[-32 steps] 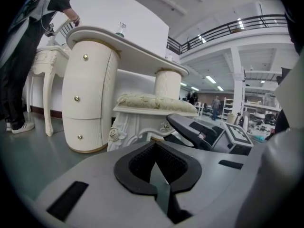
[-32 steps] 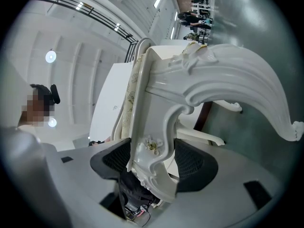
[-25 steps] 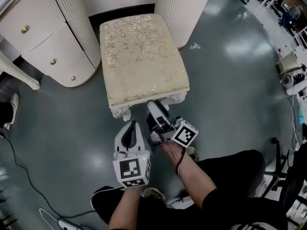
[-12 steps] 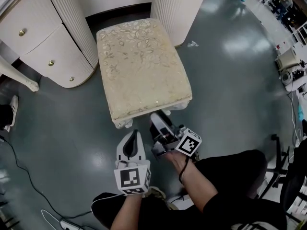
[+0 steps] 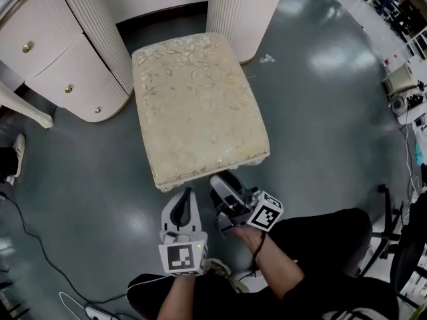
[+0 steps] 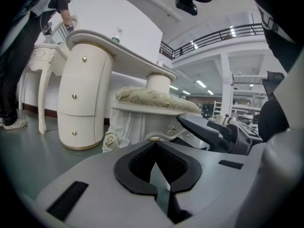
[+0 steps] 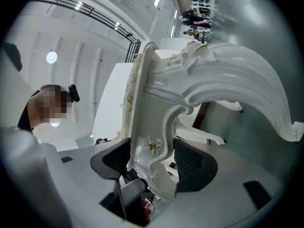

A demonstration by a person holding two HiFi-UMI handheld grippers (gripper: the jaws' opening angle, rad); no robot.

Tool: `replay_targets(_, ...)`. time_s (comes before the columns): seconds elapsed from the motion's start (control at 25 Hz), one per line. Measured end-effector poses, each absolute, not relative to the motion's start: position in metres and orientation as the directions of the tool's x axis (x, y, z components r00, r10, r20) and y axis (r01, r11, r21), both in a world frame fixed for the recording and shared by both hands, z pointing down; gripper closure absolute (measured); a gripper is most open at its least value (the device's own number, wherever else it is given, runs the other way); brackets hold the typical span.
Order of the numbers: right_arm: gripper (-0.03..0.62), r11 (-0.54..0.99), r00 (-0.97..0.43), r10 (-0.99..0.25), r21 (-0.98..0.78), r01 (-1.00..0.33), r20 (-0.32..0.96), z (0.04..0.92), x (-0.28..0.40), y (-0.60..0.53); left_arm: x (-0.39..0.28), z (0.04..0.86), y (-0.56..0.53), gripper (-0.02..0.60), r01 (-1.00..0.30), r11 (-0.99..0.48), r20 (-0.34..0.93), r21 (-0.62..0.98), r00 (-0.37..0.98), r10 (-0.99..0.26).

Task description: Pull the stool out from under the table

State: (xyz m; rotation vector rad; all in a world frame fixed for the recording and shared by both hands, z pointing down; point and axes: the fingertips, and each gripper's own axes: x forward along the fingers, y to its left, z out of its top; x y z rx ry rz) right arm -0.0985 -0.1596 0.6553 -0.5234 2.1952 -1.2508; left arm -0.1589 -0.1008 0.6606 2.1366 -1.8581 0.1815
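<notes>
Glossy grey-green floor (image 5: 320, 112), patched with pale glare. Standing on it: the stool (image 5: 197, 105), just in front of the gap between a cream drawer pedestal (image 5: 60, 65) and a fluted pedestal (image 5: 243, 12). Small white scrap (image 5: 267, 59) beside the latter; power strip (image 5: 93, 310) at lower left.

The stool (image 5: 197, 105) wears woven floral cloth over a glossy white carved frame (tongs of the right gripper (image 7: 153, 159) look matt grey plastic, pads black and ribbed), and the floor (image 5: 320, 112) is smooth and reflective.

Stool (image 5: 197, 105): cream-gold floral cushion, white frame. Floor (image 5: 333, 132): glossy grey-green. Table (image 5: 53, 59): cream.
</notes>
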Motion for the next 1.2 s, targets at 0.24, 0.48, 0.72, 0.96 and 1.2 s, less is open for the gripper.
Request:
replay_targets(0.24, 0.315, 0.492, -0.772, -0.574, -0.868, -0.06, -0.272, 0.655, -0.098, -0.16, -0.151, 0.661, -0.104, 0.577, -0.971, -0.163, 0.285, 0.175, 0.209, -0.935)
replay_targets(0.48, 0.319, 0.514, -0.764, -0.579, -0.855, -0.07, -0.285, 0.66, -0.098, -0.163, -0.15, 0.664, -0.108, 0.577, -0.97, -0.17, 0.284, 0.172, 0.214, -0.934)
replay_targets(0.72, 0.319, 0.515, -0.792, -0.589, -0.83, -0.213, -0.162, 0.67, -0.097, -0.155, -0.146, 0.665, -0.108, 0.577, -0.973, -0.149, 0.317, 0.176, 0.2, -0.927)
replay_targets(0.96, 0.586, 0.579, -0.819, -0.569, -0.667, -0.469, 0.082, 0.682, -0.099, -0.145, -0.14, 0.675, -0.105, 0.577, -0.989, -0.102, 0.392, 0.103, 0.134, -0.91)
replay_targets(1.2, 0.588, 0.641, -0.807, -0.519, -0.497, -0.585, 0.281, 0.687, -0.094, -0.144, -0.141, 0.694, -0.1, 0.577, -0.99, -0.007, 0.503, 0.138, 0.076, -0.861)
